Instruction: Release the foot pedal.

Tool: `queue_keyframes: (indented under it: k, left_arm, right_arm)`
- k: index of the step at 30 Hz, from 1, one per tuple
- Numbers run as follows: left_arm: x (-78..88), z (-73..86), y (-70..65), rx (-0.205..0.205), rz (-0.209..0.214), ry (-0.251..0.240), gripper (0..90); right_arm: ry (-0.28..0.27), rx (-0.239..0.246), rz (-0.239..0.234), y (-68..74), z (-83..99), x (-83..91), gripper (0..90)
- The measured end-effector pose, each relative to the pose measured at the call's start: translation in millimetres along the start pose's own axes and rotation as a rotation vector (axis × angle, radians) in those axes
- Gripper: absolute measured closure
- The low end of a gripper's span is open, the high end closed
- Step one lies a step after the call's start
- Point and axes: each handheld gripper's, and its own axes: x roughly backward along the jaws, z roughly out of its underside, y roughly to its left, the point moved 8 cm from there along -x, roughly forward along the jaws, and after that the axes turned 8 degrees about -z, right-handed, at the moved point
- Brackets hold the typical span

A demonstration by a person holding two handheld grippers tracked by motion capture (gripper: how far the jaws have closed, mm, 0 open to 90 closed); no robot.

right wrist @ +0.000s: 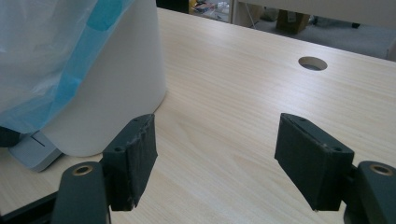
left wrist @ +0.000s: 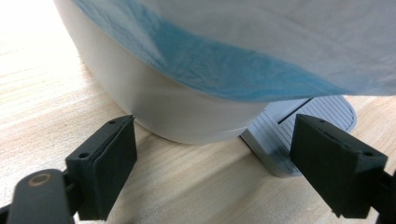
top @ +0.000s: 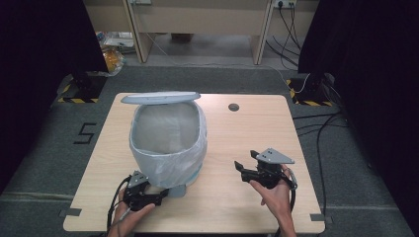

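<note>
A lined pedal bin (top: 168, 143) with its lid (top: 160, 97) raised is set left of centre on the tabletop (top: 247, 207), its pedal (left wrist: 299, 128) turned toward the near edge. The left gripper (top: 159, 195) is held nearest, jaws apart, pedal directly ahead. The right gripper (top: 243, 168) is parked open, well apart.

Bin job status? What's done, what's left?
Done: the bag lines the bin, its edge folded over the rim, and the lid stands open. In hand: the left gripper sits at the foot pedal, open. The right gripper hovers open over the table. Left: closing the lid, probably.
</note>
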Motion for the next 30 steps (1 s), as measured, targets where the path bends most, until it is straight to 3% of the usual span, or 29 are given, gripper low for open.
queue_keyframes:
  k: [11,30]
  left_arm:
    - [0.1,0.0,0.0,0.0,0.0,-0.001,14.4]
    - [0.1,0.0,0.0,0.0,0.0,-0.001,14.4]
  right_arm:
    - [0.001,-0.008,0.007,-2.4,2.4,2.9,29.3]
    - [0.072,-0.038,0.016,-3.4,36.3,-0.3,29.3]
